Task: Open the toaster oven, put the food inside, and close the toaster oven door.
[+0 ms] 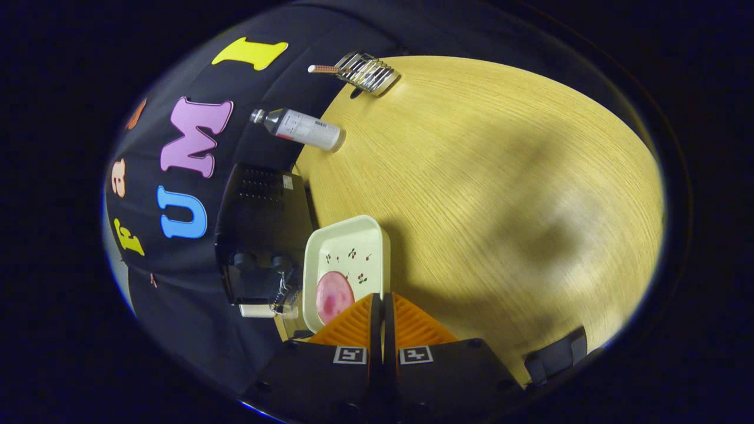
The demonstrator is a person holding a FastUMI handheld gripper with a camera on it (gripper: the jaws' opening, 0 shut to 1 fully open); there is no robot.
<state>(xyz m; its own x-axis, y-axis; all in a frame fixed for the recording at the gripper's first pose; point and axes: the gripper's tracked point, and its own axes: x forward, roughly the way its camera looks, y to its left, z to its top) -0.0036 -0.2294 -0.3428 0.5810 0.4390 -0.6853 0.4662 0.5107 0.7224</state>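
Note:
The view is rolled, so the wooden table [500, 194] runs up the right side. A black toaster oven [259, 235] stands by the booth wall, its knobs facing me; whether its door is open I cannot tell. Beside it lies a pale square tray [353, 247] with small cherry prints, holding a round pink slice of food [334, 296]. My gripper [382, 300] is shut, fingers pressed together with nothing between them, their tips over the tray's near edge, just beside the pink food.
A plastic bottle [301, 128] with a white label stands at the table's edge beyond the oven. Farther off is a metal wire rack [366, 72] with a stick-like handle. A dark clamp [556, 353] sits at the near table edge.

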